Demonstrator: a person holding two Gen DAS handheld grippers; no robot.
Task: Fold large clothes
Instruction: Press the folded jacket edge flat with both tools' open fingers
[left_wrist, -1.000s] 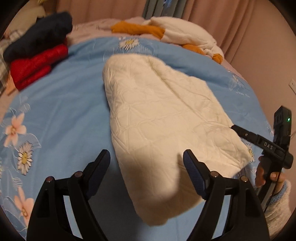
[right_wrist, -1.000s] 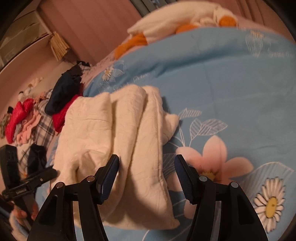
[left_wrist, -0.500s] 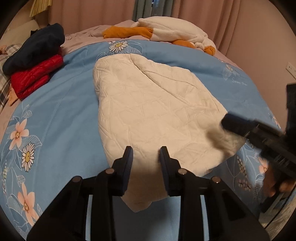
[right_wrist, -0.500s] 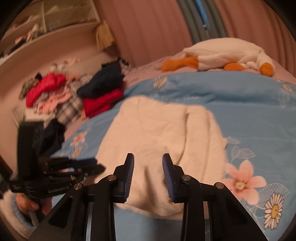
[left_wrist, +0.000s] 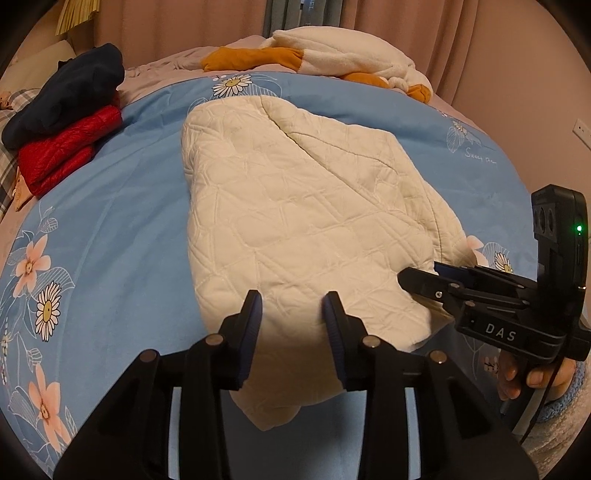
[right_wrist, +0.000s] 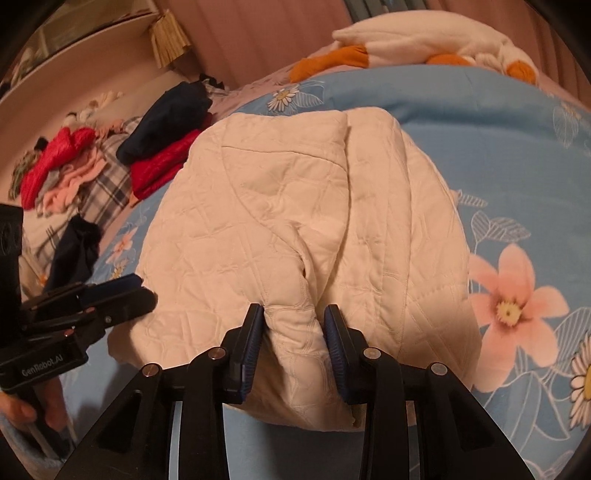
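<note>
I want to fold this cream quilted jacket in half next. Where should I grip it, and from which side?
Grip the near hem of the jacket, coming from the near edge of the bed. That hem lies loose and thick toward you. The right tool already straddles a raised ridge there; the left tool is at the other near corner.

Bed with blue floral cover (left_wrist: 110, 221), cream quilted garment (left_wrist: 295, 206) spread on it, red and navy folded pile (left_wrist: 62, 122) at its edge

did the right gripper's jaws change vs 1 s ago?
Yes. The right gripper was wide open then; its jaws have since narrowed around a ridge of the cream jacket at its near edge on the blue duvet.
</note>
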